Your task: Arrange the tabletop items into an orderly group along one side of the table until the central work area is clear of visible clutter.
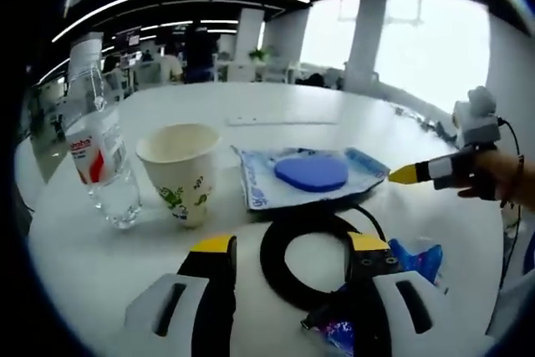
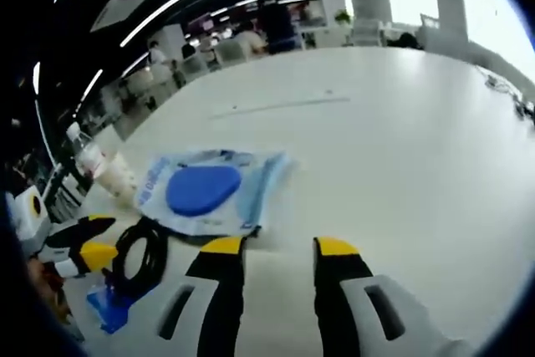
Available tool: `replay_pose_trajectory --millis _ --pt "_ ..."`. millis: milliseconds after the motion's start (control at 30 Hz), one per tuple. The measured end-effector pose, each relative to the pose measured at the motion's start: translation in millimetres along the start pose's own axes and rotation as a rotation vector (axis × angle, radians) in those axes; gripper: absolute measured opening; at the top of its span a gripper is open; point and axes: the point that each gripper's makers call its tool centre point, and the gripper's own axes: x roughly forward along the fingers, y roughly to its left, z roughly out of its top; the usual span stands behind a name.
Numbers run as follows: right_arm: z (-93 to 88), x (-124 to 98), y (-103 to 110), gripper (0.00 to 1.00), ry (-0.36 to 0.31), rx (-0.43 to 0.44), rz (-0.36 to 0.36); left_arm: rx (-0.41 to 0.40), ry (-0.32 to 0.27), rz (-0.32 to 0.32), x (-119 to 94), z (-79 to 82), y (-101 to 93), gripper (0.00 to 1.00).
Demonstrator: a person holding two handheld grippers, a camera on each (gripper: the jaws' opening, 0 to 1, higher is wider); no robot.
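Hovering low over the white table (image 1: 276,110), the left gripper (image 1: 288,248) is holding its yellow-tipped jaws wide apart on either side of a coiled black cable (image 1: 313,261), touching nothing. A crumpled blue wrapper (image 1: 414,261) is lying just beside the right jaw. Beyond the cable, a clear packet with a blue disc (image 1: 311,173) is resting flat; left of it a paper cup (image 1: 180,173) is standing upright, with a water bottle (image 1: 100,156) leaning beside it. The right gripper (image 2: 276,248) is hanging over bare tabletop near the packet's edge (image 2: 205,191), jaws slightly parted and empty, and is appearing at the right of the left gripper view (image 1: 418,173), held by a hand (image 1: 501,175).
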Motion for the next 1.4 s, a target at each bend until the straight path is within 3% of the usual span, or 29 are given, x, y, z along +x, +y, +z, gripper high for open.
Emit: replay_pose_trajectory --millis 233,400,700,833,1000,1200,1300,1400 --pt "3.0 -18.0 20.2 0.35 -0.023 0.014 0.027 0.003 0.015 0.021 -5.8 -2.8 4.6 0.50" --pt "0.6 -25.1 49.7 0.35 -0.024 0.001 0.099 0.010 0.052 0.027 -8.0 -9.4 4.0 0.48" --pt "-11.2 -21.2 93.7 0.35 0.006 -0.062 0.201 -0.002 0.109 0.045 -9.0 -24.3 4.1 0.47" --pt "-21.4 -17.5 109.1 0.33 0.039 -0.083 0.237 -0.041 0.113 0.046 -10.4 -25.7 4.0 0.43" --pt "-30.5 -11.2 125.1 0.29 0.067 -0.098 0.282 -0.095 0.138 0.042 -10.7 -30.7 2.0 0.32" --pt "-43.1 -6.8 135.1 0.20 0.109 -0.110 0.312 -0.173 0.144 0.045 -9.1 -32.8 1.9 0.25" --pt "-44.9 -6.3 138.1 0.16 0.115 -0.111 0.322 -0.172 0.150 0.039 -10.1 -34.0 1.1 0.17" --pt "-46.0 -6.2 140.2 0.14 0.120 -0.105 0.328 -0.186 0.147 0.043 -10.7 -34.8 1.4 0.17"
